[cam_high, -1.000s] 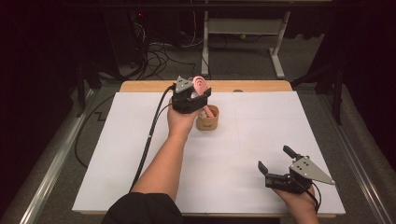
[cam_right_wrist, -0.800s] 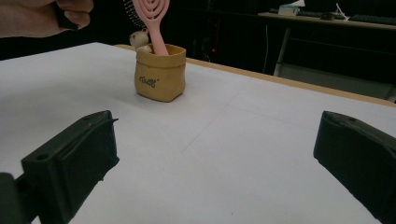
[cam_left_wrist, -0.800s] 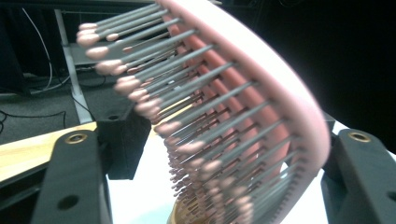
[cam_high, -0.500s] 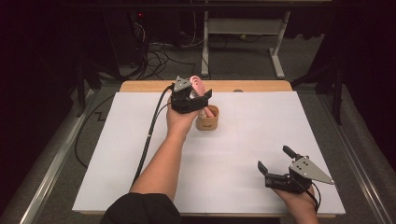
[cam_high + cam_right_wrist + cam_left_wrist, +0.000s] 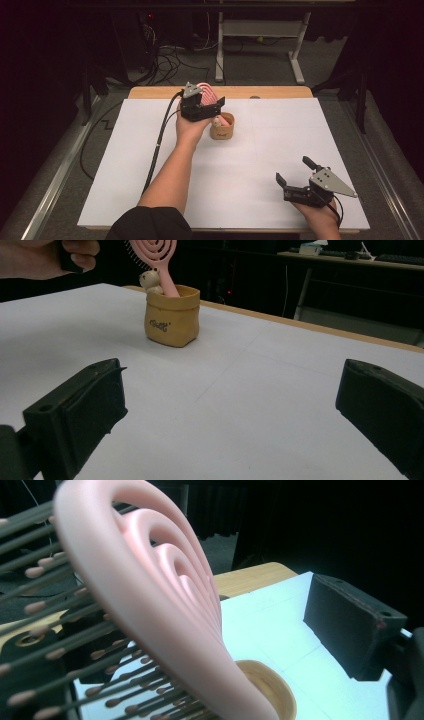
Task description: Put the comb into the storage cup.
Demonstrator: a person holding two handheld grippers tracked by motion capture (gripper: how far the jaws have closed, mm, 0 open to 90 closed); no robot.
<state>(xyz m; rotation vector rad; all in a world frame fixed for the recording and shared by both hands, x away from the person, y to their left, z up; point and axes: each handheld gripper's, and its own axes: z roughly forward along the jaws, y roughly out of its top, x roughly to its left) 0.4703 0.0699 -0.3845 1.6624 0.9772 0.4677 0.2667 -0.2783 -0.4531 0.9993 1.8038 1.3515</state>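
A pink hairbrush [image 5: 204,91] stands handle-down in a small tan pot [image 5: 223,132] near the table's far middle, leaning to the left. My left gripper [image 5: 207,103] is around the brush head. In the left gripper view the brush [image 5: 165,580] is between the jaws, a wide gap separates it from the right jaw, and its bristles reach over the left jaw. The pot's rim [image 5: 272,685] lies below. My right gripper [image 5: 292,169] rests open and empty at the near right. In its view the pot [image 5: 172,317] and brush [image 5: 156,255] stand ahead, beyond the right gripper [image 5: 230,390].
A small pale figure [image 5: 149,280] sticks out of the pot beside the brush handle. White paper [image 5: 280,130] covers the table, with a wooden strip [image 5: 270,92] at the far edge. A black cable [image 5: 159,140] trails from the left gripper along the forearm.
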